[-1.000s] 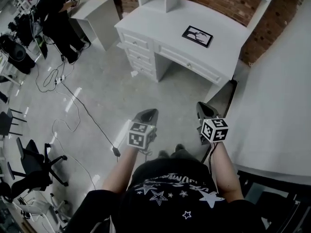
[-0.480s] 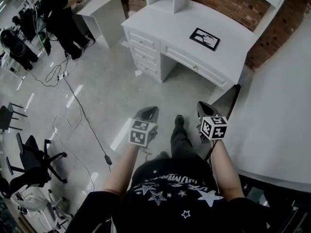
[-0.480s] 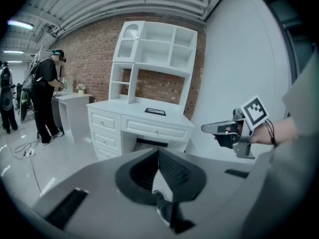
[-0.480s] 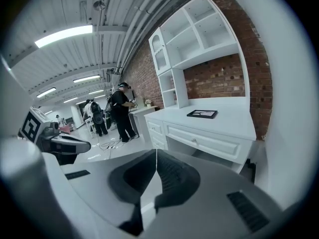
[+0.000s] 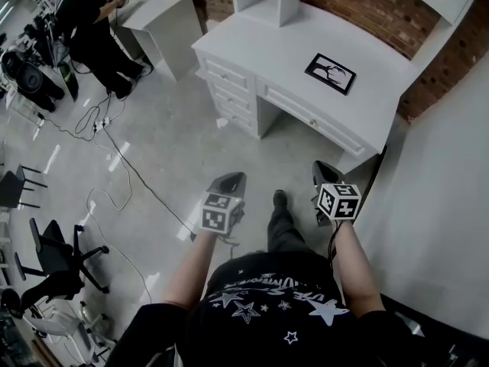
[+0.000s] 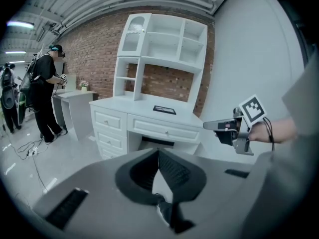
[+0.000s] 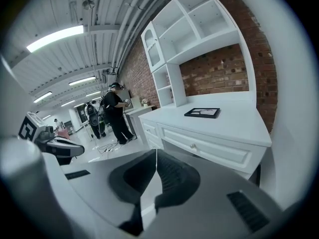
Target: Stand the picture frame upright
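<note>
Plainly one frame (image 5: 331, 73), one desk (image 5: 252, 40), two grippers: left (image 5: 235, 177) and right (image 5: 322, 167), both empty with jaws together, low at six o'clock in the head view. Black-bordered, its white picture bearing a dark branching shape, the frame lies flat on the desk at one o'clock, long axis running ten to four

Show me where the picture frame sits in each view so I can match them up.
Head view: the picture frame lies flat on the white desk, upper right.
Left gripper view: the frame is small and dark on the desk top, at the centre.
Right gripper view: the frame lies flat on the desk, right of centre.
Shared landmark: the white hutch standing on the desk.
</note>
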Demonstrator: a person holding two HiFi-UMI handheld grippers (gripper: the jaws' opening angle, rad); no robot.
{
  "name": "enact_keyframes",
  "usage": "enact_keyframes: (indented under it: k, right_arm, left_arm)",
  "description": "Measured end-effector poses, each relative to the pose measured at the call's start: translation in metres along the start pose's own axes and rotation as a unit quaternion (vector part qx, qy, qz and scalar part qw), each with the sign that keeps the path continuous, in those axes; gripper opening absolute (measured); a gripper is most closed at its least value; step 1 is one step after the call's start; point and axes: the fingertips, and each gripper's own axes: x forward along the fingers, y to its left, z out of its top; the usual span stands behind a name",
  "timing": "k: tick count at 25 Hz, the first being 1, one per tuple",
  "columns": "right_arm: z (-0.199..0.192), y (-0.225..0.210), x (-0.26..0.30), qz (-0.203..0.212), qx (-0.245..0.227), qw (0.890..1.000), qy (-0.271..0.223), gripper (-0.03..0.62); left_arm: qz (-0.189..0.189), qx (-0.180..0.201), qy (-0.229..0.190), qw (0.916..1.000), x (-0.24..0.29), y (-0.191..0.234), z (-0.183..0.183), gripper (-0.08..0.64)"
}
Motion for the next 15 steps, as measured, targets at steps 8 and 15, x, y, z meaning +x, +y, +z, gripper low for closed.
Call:
enact_keyframes:
  k: [8,15]
  right_arm:
    - [0.035,-0.046,0.062,-0.002,0.038,0.999,0.0,0.017]
    - [0.065,-0.101,0.106,-0.021,0.07,0.997,0.003,0.017]
  left_arm:
    - [-0.001,-0.008,0.003,1.0,0.057,0.024,0.044,0.018]
    - [0.002,-0.021,0.012,0.9997,0.11,0.038,0.08,0.018]
